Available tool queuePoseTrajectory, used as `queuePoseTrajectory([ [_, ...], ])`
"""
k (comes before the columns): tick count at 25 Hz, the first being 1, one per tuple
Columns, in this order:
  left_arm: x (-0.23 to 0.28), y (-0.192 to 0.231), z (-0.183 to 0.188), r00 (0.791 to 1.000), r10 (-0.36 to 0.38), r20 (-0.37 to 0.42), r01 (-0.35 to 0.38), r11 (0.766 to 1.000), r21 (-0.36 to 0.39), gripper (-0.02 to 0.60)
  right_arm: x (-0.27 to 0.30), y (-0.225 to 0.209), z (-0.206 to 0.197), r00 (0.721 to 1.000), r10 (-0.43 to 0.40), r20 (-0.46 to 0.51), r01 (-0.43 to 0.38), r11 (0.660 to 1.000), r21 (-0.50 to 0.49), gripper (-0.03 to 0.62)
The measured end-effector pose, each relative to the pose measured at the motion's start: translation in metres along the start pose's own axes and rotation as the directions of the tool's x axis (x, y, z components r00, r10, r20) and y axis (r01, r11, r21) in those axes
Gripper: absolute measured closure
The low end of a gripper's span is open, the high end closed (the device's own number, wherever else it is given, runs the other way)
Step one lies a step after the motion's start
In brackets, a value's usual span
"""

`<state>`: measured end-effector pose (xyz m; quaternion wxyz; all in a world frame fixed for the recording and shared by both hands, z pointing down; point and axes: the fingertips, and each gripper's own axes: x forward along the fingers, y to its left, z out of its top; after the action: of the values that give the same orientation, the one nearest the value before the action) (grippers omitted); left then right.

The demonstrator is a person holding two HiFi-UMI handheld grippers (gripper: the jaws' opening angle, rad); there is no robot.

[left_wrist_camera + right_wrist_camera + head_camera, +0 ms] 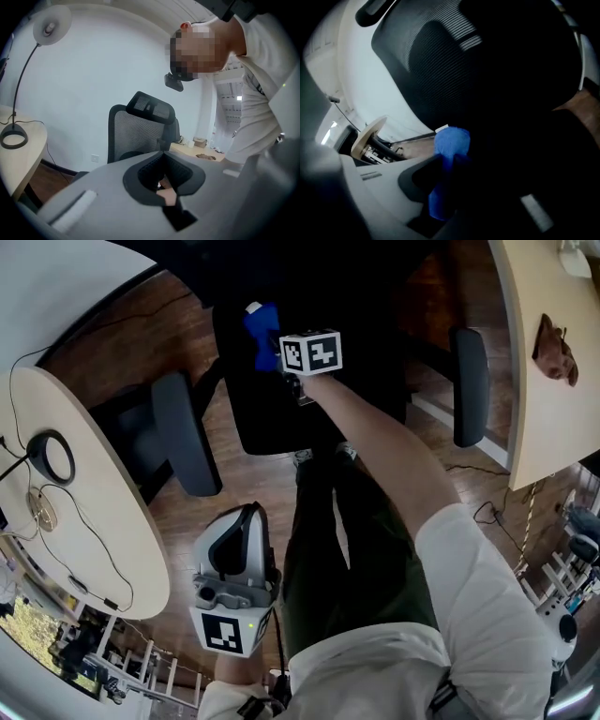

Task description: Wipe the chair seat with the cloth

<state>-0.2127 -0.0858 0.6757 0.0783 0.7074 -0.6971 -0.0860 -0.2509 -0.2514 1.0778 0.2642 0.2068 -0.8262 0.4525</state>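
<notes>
The black chair seat [281, 418] lies at the top middle of the head view, between two armrests. A blue cloth [262, 334] is pinched in my right gripper [274, 348], which reaches out over the seat's far part; whether the cloth touches the seat I cannot tell. In the right gripper view the cloth [451, 145] bulges out between the shut jaws, in front of the dark mesh backrest [454, 61]. My left gripper [246, 521] is held low, close to the person's legs, shut and holding nothing. It faces the chair's backrest [140, 131].
The left armrest [187, 432] and the right armrest [469, 385] flank the seat. A curved desk [94, 549] at left carries a ring-shaped lamp base [52, 456] and cables. Another desk [548, 427] at right holds a brown object [555, 348]. The floor is wood.
</notes>
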Motion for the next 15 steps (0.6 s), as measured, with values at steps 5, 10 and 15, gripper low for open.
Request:
queuePoseTrajectory([
  [5,-0.003,0.010,0.003,0.999,0.034,0.014,-0.034,0.999,0.000,0.433,0.062,0.049,-0.077,0.987,-0.031,-0.159,0.027,0.999,-0.023,0.519],
  [10,-0.014,0.017,-0.001,0.999,0.035,0.003,-0.035,0.999,0.016,0.433,0.025,-0.035,-0.068,0.984,-0.144,-0.104,0.131,0.984,-0.123,0.519],
  [15,-0.003,0.020,-0.001,1.000,0.017,0.008,-0.017,1.000,0.004,0.433,-0.091,-0.179,-0.034,0.924,-0.381,-0.024,0.378,0.922,-0.080,0.520],
])
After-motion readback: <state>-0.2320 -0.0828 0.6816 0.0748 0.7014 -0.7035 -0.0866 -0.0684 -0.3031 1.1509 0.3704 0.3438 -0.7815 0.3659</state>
